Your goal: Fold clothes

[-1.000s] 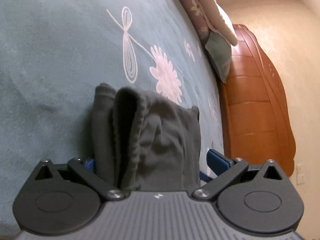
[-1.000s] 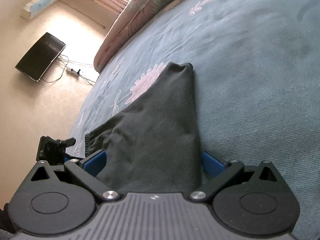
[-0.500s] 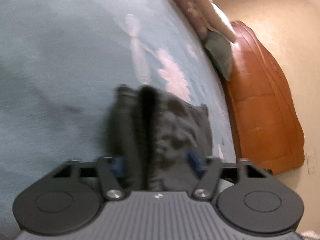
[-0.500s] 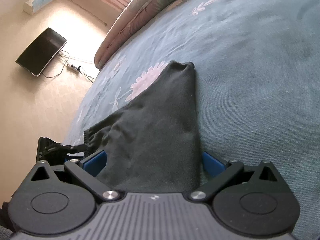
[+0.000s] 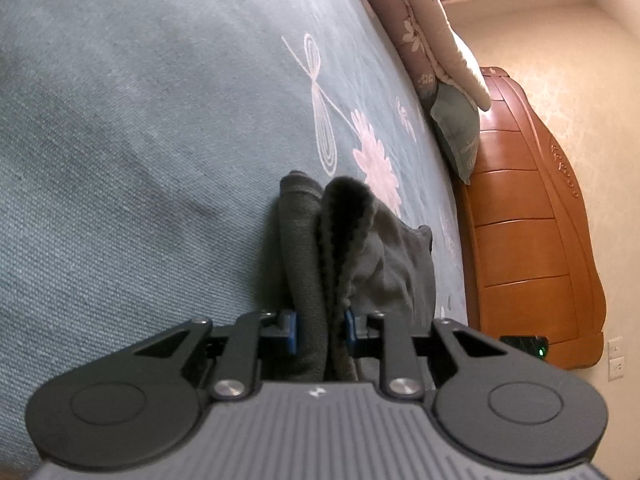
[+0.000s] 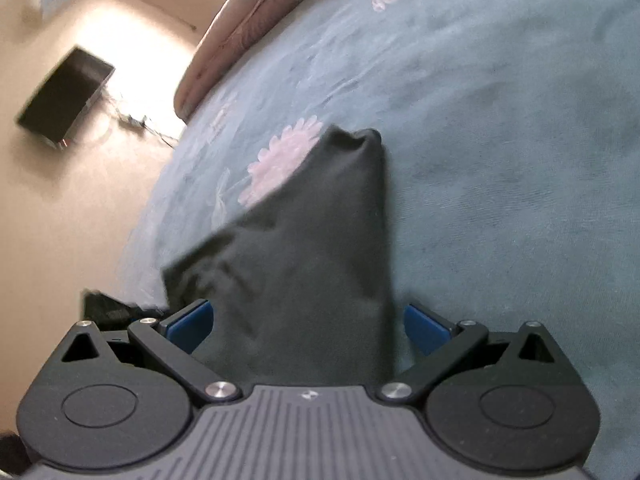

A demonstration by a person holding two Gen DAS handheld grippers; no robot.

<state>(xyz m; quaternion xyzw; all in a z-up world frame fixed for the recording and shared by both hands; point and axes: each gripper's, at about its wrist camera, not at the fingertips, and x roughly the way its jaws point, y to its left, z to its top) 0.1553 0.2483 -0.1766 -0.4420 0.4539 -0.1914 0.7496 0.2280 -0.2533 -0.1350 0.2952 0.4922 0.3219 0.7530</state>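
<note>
The dark garment lies on the bed near its side edge; the left gripper has just closed on the bunched hem; the right gripper straddles cloth, jaws wide; it should pinch before both lift evenly.

**Colours under your grippers**

You have a dark grey garment on a teal bedspread printed with pale pink flowers (and white dragonflies). Your pads are blue, the headboard orange-brown wood, the pillow floral mauve.
</note>
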